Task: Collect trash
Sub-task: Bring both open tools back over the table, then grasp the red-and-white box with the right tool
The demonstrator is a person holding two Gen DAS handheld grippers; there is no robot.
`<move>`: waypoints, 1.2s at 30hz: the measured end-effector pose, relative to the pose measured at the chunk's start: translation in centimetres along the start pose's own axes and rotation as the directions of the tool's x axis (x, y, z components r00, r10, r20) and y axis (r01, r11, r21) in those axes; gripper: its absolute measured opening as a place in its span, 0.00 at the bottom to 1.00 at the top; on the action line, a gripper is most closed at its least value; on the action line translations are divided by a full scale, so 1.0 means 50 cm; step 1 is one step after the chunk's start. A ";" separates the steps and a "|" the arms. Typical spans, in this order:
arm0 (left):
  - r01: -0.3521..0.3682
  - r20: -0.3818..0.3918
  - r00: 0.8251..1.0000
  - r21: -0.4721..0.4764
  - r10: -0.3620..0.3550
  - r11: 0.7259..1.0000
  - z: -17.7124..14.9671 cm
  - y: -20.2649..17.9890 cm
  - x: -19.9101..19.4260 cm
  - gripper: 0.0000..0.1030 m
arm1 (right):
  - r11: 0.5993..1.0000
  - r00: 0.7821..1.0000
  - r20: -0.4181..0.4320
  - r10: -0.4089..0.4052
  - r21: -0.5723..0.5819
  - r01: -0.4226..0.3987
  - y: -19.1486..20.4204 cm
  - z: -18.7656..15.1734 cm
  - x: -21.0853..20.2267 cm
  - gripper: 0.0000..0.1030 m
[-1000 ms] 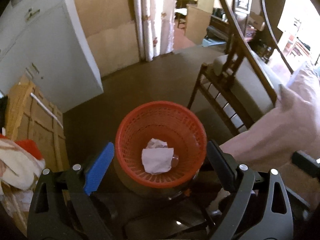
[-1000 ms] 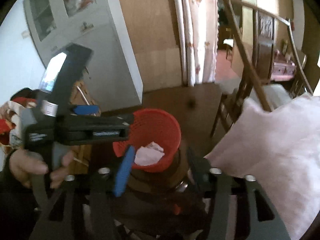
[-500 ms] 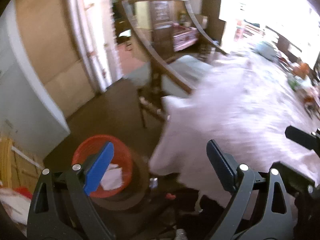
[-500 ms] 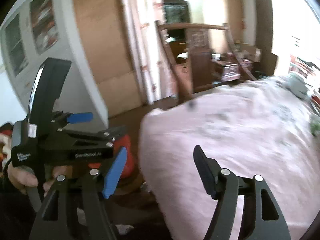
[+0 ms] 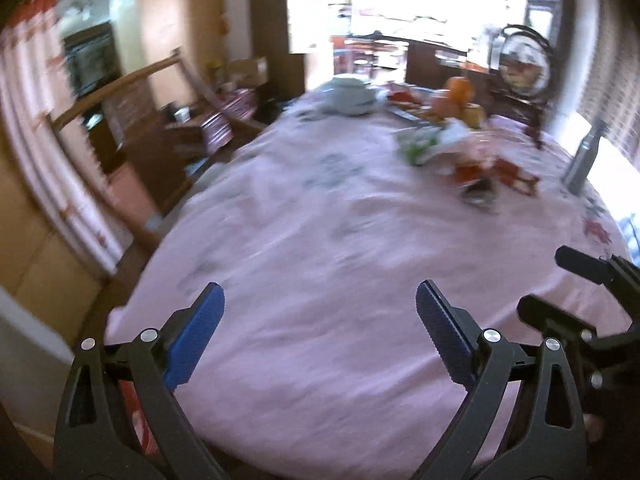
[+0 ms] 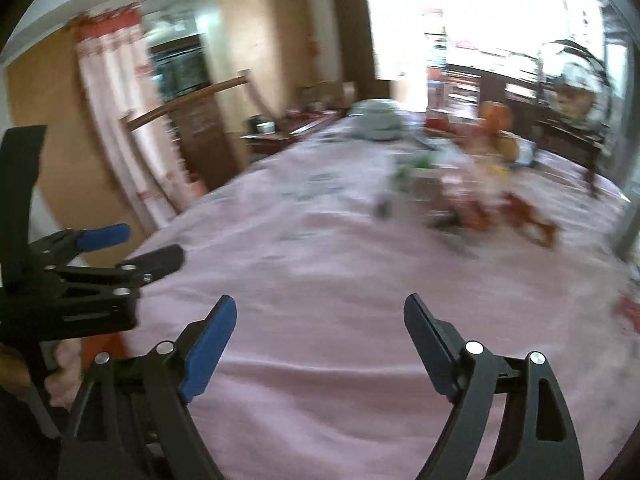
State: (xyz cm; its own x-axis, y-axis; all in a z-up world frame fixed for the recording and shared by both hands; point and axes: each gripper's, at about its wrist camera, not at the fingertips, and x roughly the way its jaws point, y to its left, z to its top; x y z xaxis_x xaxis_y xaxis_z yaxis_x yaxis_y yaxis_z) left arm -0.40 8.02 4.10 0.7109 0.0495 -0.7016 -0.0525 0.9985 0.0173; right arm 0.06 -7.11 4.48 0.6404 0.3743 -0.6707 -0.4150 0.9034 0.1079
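You are looking across a big table under a pink cloth (image 5: 320,264), and most of that cloth near you is bare; the trash you want sits well away, toward the far right. Go for the blurred cluster there: white and green crumpled wrappers (image 5: 424,142) with red scraps (image 5: 496,172) just beside them, near a grey bottle (image 5: 582,160) at the right edge. Beyond them stand oranges (image 5: 456,98) and a pale covered dish (image 5: 350,94), which look like keepers to me, so steer clear of those. Your left gripper (image 5: 318,330) has its jaws standing wide apart with nothing between them. Your right gripper (image 6: 320,338) has just been opening its jaws and they too are apart and empty. A sliver of the red basket (image 5: 134,412) shows low behind the left finger. Slow the sweep before you reach, since both views are smeared, then bring one claw down over a single wrapper, keeping the cloth out of the pinch.
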 end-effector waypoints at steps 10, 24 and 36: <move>0.132 -0.006 0.991 0.110 -0.132 0.985 0.128 -0.186 0.097 0.92 | 0.954 0.958 -0.030 -0.286 0.086 0.287 -0.273 0.029 -0.011 0.82; 0.224 -0.122 0.970 0.096 -0.212 0.970 0.187 -0.234 0.296 0.92 | 0.915 0.915 -0.044 -0.400 0.036 0.402 -0.449 0.111 0.193 0.81; 0.263 -0.182 0.954 0.128 -0.238 0.956 0.169 -0.253 0.357 0.92 | 0.923 0.917 -0.121 -0.381 0.011 0.385 -0.550 0.136 0.330 0.63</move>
State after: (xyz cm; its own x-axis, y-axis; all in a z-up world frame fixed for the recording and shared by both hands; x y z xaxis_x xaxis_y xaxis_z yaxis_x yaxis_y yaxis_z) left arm 18.89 -3.52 -2.61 0.5629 -0.1948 -0.8032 0.2263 0.9710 -0.0769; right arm 26.47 -24.37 -4.56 0.6669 -0.0260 -0.7447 -0.1299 0.9800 -0.1505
